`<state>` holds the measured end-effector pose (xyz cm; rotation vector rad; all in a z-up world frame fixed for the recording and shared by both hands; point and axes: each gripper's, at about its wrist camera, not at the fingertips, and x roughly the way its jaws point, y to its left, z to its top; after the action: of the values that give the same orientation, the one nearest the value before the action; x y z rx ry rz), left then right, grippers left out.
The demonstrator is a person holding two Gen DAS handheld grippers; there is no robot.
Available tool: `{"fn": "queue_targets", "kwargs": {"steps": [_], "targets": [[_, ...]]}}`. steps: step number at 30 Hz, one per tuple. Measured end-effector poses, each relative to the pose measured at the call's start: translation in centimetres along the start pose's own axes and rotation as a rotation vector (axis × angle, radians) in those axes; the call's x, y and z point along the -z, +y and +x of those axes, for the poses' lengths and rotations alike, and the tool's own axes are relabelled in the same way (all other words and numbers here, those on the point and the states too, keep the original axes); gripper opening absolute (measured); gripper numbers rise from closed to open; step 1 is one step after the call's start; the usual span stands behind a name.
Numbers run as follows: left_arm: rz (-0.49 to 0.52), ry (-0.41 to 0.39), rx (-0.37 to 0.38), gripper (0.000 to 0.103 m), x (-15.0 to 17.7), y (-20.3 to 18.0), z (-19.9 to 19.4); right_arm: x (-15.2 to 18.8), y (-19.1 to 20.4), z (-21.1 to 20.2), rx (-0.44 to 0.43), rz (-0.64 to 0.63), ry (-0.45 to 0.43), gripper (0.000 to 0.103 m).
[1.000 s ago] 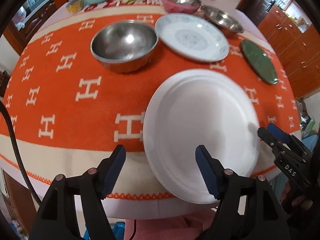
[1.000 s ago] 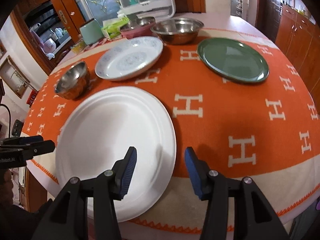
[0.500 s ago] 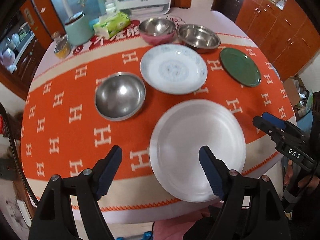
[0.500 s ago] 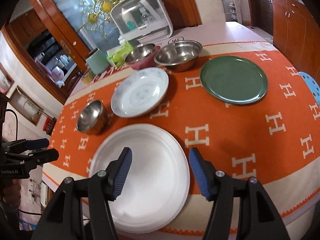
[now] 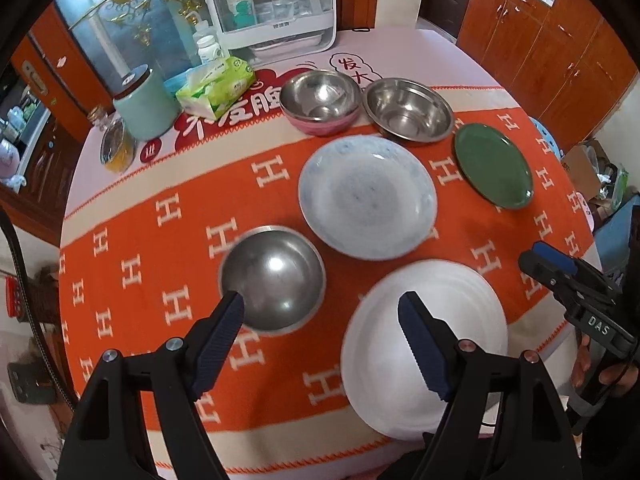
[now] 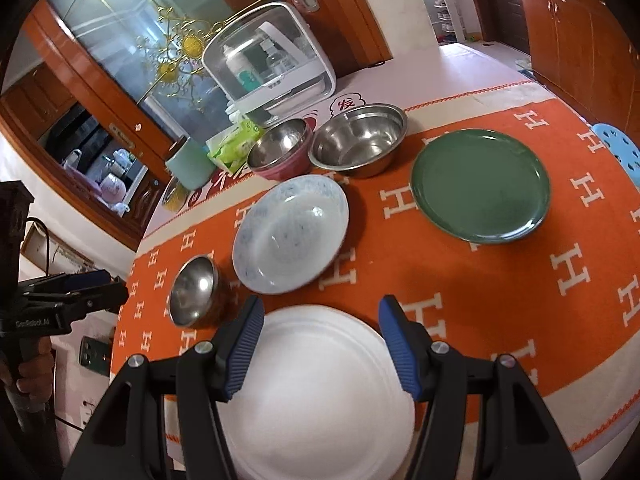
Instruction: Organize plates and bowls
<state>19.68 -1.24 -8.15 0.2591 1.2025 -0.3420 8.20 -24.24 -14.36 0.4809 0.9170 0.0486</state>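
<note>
Both jaws spread wide and empty: left gripper (image 5: 320,316) above the small steel bowl (image 5: 273,277), right gripper (image 6: 320,330) over the white plate (image 6: 320,396) at the tabletop's near edge. Best to nip the plate's rim squarely, lift level, avoiding the blue-patterned plate (image 6: 290,233) just beyond; green plate (image 6: 480,190) toward the right edge.

white plate (image 6: 320,392) near rim hidden behind right gripper (image 6: 320,344), small steel bowl (image 5: 274,276) blurred
</note>
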Motion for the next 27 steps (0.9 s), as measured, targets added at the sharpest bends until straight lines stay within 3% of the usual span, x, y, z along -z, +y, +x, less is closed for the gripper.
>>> {"fn": "queue_targets", "kwargs": {"steps": [8, 15, 27], "targets": [[0.045, -0.017, -0.003, 0.078, -4.0, 1.4, 2.7, -1.1, 0.4, 1.8, 0.017, 0.032, -0.008, 0.06], [0.053, 0.009, 0.048, 0.078, -5.4, 1.4, 6.5, -1.3, 0.4, 4.0, 0.036, 0.039, 0.004, 0.06], [-0.042, 0.04, 0.085, 0.078, -7.0, 3.7, 12.9, -1.1, 0.3, 9.1, -0.005, 0.06, 0.024, 0.06]]}}
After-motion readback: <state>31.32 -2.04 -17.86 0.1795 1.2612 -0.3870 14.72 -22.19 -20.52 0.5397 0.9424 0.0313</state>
